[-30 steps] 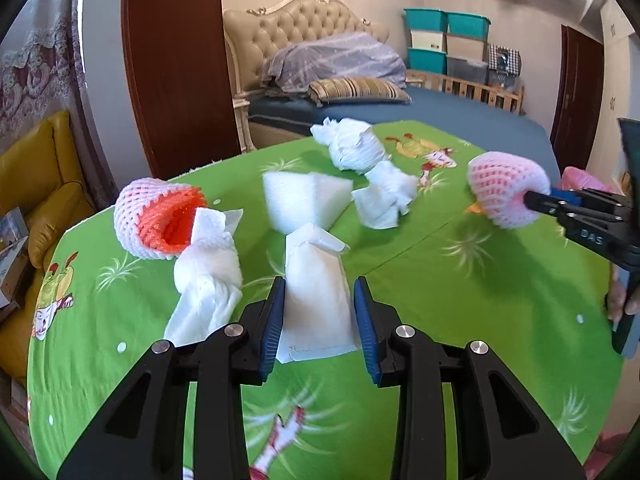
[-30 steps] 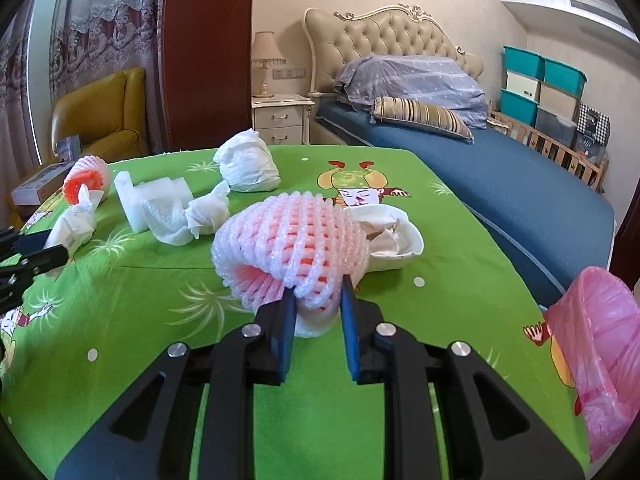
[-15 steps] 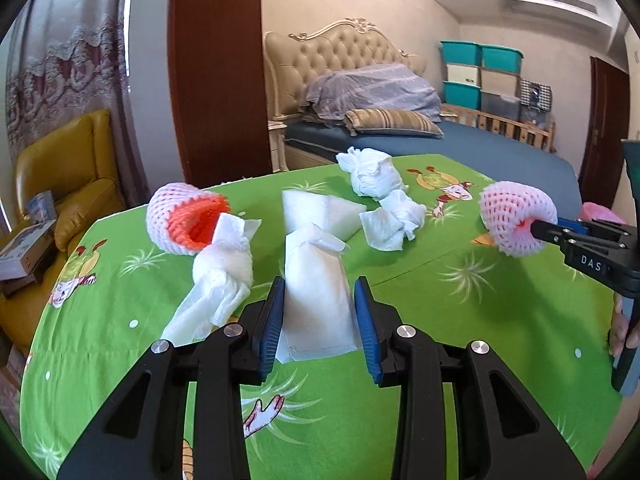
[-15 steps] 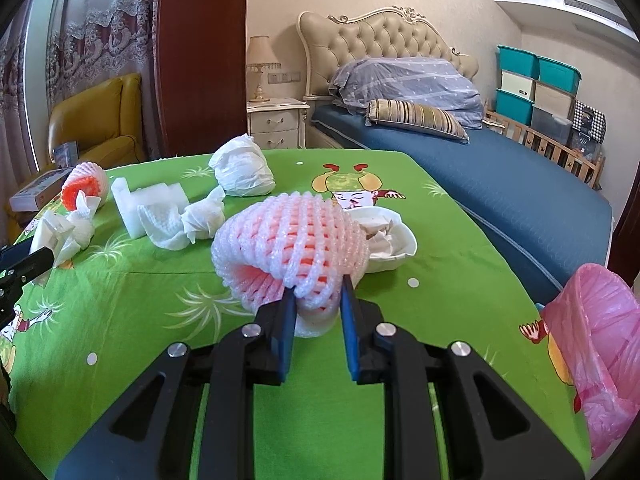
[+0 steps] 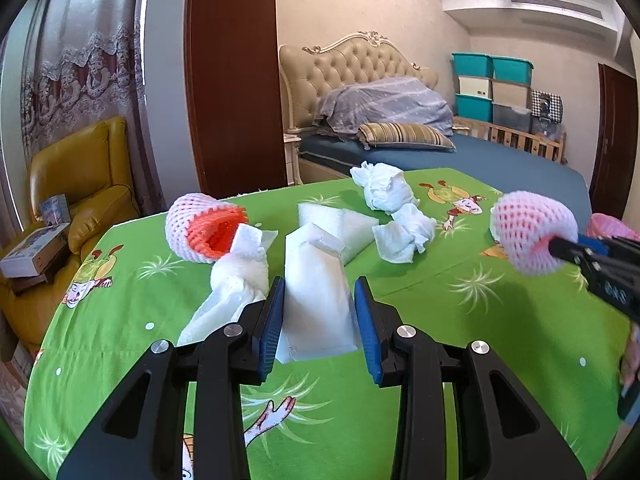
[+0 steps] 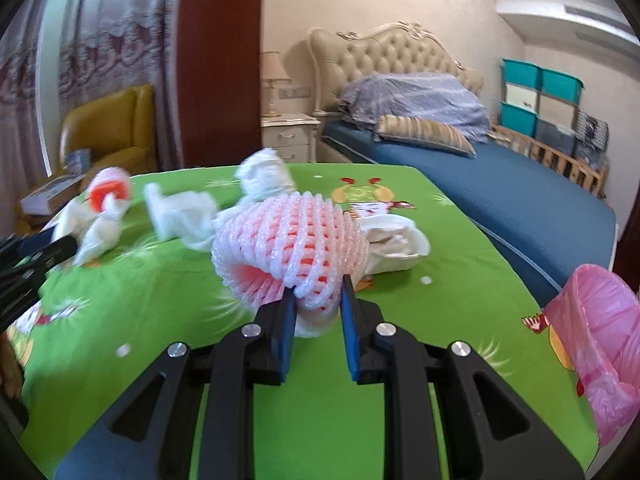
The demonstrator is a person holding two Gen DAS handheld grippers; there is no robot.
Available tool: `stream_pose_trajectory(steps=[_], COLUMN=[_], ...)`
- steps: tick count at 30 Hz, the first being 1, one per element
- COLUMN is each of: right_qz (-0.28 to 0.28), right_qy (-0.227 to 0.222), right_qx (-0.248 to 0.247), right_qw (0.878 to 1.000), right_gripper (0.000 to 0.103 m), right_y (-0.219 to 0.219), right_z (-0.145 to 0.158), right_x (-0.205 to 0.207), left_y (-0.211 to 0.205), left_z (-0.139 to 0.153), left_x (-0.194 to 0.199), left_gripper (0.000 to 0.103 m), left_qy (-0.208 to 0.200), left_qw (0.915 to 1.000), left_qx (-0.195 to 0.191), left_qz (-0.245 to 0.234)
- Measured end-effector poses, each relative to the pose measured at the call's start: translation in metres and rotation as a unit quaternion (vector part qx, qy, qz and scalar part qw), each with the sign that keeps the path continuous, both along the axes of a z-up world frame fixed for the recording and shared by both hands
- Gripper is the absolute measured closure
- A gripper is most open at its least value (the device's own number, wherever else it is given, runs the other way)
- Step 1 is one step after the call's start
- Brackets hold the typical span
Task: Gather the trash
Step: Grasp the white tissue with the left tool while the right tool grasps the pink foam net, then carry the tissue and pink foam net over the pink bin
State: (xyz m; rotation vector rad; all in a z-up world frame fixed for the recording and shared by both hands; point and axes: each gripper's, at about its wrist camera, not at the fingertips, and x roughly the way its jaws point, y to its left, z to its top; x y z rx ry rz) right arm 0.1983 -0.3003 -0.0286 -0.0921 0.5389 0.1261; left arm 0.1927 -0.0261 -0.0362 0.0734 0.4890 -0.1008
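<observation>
My left gripper (image 5: 320,320) is shut on a flat white paper packet (image 5: 316,292) and holds it over the green tablecloth (image 5: 460,344). My right gripper (image 6: 318,322) is shut on a pink foam fruit net (image 6: 292,244), which also shows at the right of the left wrist view (image 5: 532,236). A second foam net with an orange inside (image 5: 202,226) lies at the left, with crumpled white tissues (image 5: 236,280) beside it. More tissue wads (image 5: 384,192) lie further back. A pink trash bag (image 6: 600,344) hangs at the table's right edge.
A white paper bowl with crumpled paper (image 6: 400,248) sits behind the held net. A yellow armchair (image 5: 80,172) with boxes stands at the left. A bed with a blue sheet (image 5: 460,152) lies beyond the table's far edge.
The left wrist view has lifted and tilted up, showing more of the room, with the packet still held. The right gripper has shifted with the net; its view is blurred at the left.
</observation>
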Motion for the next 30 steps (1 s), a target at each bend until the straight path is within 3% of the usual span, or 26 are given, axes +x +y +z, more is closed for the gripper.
stream_pose_trajectory(steps=[7,12,18,30], right_qz=[0.034,0.046,0.052,0.040], right_qy=[-0.005,-0.009,-0.033,-0.050], right_qx=[0.002,0.008,0.002,0.028], right_qw=[0.999,0.999,0.998,0.998], right_gripper=[0.082,0.082,0.082,0.082], right_y=[0.010,0.007,0.004,-0.023], right_z=[0.000,0.004,0.011,0.019], right_x=[-0.038,-0.059,-0.083,-0.107], left_y=[-0.004,-0.003,-0.023,-0.066], left_z=[0.004,0.006,0.009,0.013], left_x=[-0.014,-0.034,-0.064,-0.087], left_gripper=[0.070,0.070,0.070,0.069], left_qy=[-0.035,-0.028,-0.033,-0.045], left_qw=[0.9993,0.9991,0.9981,0.9941], left_qx=[0.010,-0.028,-0.026,0.013], left_qz=[0.006,-0.011,-0.045,-0.098])
